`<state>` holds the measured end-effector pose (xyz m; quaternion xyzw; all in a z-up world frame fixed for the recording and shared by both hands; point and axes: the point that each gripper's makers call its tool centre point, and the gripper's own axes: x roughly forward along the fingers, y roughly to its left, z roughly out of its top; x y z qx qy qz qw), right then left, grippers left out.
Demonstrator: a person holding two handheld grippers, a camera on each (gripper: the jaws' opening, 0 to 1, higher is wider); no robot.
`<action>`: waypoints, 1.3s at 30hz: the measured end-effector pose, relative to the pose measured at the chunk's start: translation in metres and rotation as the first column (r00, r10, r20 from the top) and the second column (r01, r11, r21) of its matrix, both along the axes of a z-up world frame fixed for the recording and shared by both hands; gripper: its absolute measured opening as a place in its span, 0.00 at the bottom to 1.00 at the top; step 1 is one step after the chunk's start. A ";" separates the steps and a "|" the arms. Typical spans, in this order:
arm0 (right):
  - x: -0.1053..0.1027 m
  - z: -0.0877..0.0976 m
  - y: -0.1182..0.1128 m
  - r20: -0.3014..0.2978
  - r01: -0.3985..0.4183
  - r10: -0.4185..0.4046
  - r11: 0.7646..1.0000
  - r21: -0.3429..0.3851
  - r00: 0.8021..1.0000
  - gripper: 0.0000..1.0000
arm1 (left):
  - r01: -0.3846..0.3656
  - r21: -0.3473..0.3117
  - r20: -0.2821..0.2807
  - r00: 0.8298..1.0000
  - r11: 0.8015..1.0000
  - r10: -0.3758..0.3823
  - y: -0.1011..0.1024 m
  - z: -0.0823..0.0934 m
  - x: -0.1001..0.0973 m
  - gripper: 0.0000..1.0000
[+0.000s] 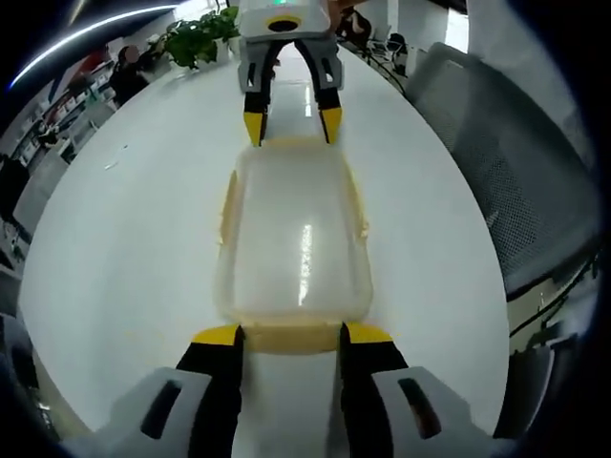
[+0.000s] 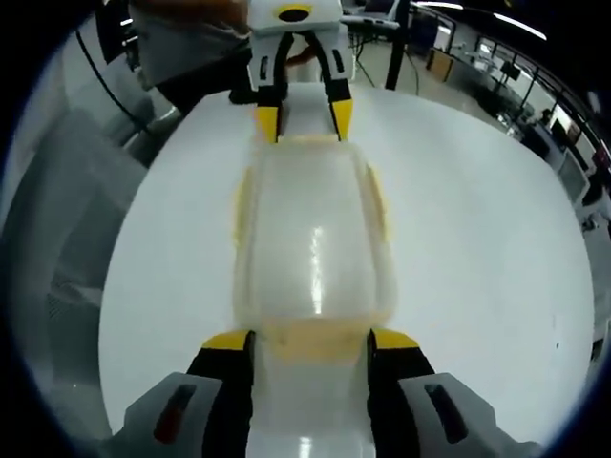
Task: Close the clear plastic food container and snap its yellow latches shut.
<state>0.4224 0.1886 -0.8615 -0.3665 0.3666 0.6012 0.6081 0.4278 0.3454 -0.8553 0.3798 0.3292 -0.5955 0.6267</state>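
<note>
The clear plastic container (image 1: 294, 243) is lying on the white table (image 1: 124, 239), well in from its edges, with its lid down on top and a streak of light shining off the lid. Yellow latches are showing along its sides and ends; the one at the near end in the left gripper view (image 1: 291, 336) is sitting flat between the two yellow-tipped jaws there.

The left gripper (image 1: 291, 334) is pointing along the container from one short end, its jaws standing apart and flanking that latch, touching or almost touching the container's corners. The right gripper (image 2: 310, 342) is doing the same from the opposite short end, its jaws apart on either side of the end latch (image 2: 310, 336). Each gripper is appearing in the other's view at the container's far end, facing back (image 1: 290, 124) (image 2: 304, 122).

The left gripper view is taking in a grey mesh chair (image 1: 496, 162) by the table's edge and a green plant (image 1: 196, 38) at the far end. The right gripper view is showing a person's dark sleeve (image 2: 191, 91) behind the opposite gripper, and office desks (image 2: 477, 57) beyond the table.
</note>
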 end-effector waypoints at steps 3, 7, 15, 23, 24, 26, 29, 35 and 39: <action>0.000 0.000 -0.002 0.003 -0.013 0.013 1.000 -0.013 1.000 0.40 | 0.012 0.007 0.000 1.000 1.000 -0.012 0.000 0.000 -0.001 0.40; 0.000 0.000 -0.002 0.006 -0.017 0.017 1.000 -0.014 1.000 0.40 | 0.001 0.000 -0.010 1.000 1.000 -0.001 0.001 -0.001 -0.001 0.39; 0.000 0.000 -0.002 0.006 -0.020 0.020 1.000 -0.016 1.000 0.40 | 0.007 0.009 -0.002 1.000 1.000 -0.007 0.000 -0.001 -0.002 0.39; 0.001 0.000 -0.001 0.001 -0.019 0.019 0.999 -0.045 1.000 0.38 | 0.016 0.023 -0.005 1.000 1.000 -0.016 -0.002 0.000 -0.003 0.39; 0.001 0.000 -0.001 0.001 -0.020 0.020 0.998 -0.058 1.000 0.38 | 0.012 0.021 -0.005 1.000 1.000 -0.011 -0.001 0.000 -0.002 0.38; 0.001 0.000 -0.001 0.001 -0.017 0.017 0.997 -0.069 1.000 0.37 | 0.008 0.023 -0.006 1.000 1.000 -0.007 -0.001 -0.001 -0.002 0.38; 0.001 0.000 -0.003 -0.003 -0.011 0.011 0.998 -0.063 1.000 0.37 | -0.008 0.034 -0.010 1.000 0.999 0.008 -0.002 0.000 -0.002 0.37; 0.000 0.001 -0.004 -0.004 -0.008 0.007 0.997 -0.070 1.000 0.36 | -0.030 0.057 -0.005 1.000 0.998 0.031 -0.003 0.001 -0.005 0.36; -0.003 0.003 -0.009 -0.002 -0.018 0.018 0.997 -0.079 1.000 0.36 | -0.037 0.056 -0.010 0.999 0.998 0.038 -0.007 0.005 -0.009 0.36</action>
